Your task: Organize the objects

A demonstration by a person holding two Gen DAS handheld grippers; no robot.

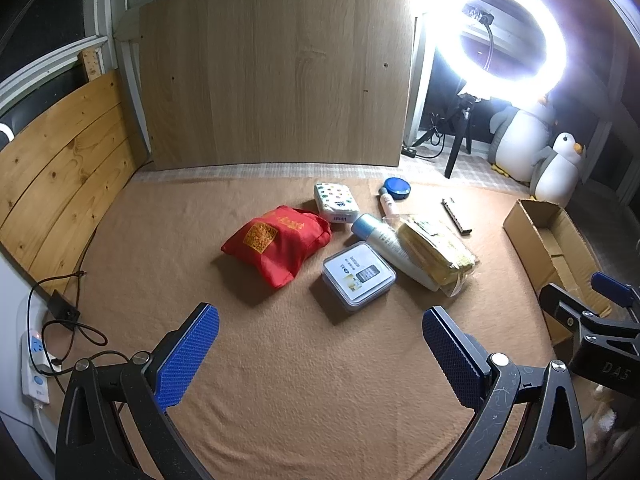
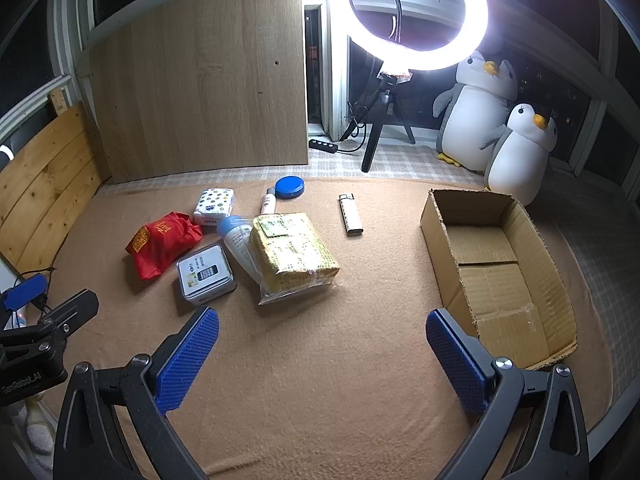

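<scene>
Loose items lie on a tan blanket: a red cloth bag (image 1: 276,242) (image 2: 164,240), a dotted tissue pack (image 1: 335,202) (image 2: 213,205), a grey tin (image 1: 358,276) (image 2: 205,274), a blue-capped bottle (image 1: 386,242) (image 2: 238,242), a yellow packet in clear plastic (image 1: 438,254) (image 2: 294,258), a small tube (image 2: 268,202), a blue round lid (image 1: 397,189) (image 2: 290,187) and a lighter (image 2: 351,214). An open, empty cardboard box (image 1: 544,236) (image 2: 496,264) sits to the right. My left gripper (image 1: 320,356) and right gripper (image 2: 322,356) hover open above the near blanket, holding nothing.
A wooden board (image 1: 276,68) leans at the back, with pine planks (image 1: 60,176) on the left. A lit ring light on a tripod (image 2: 416,12) and two plush penguins (image 2: 516,152) stand at the back right. A power strip with cables (image 1: 36,368) lies at the left edge.
</scene>
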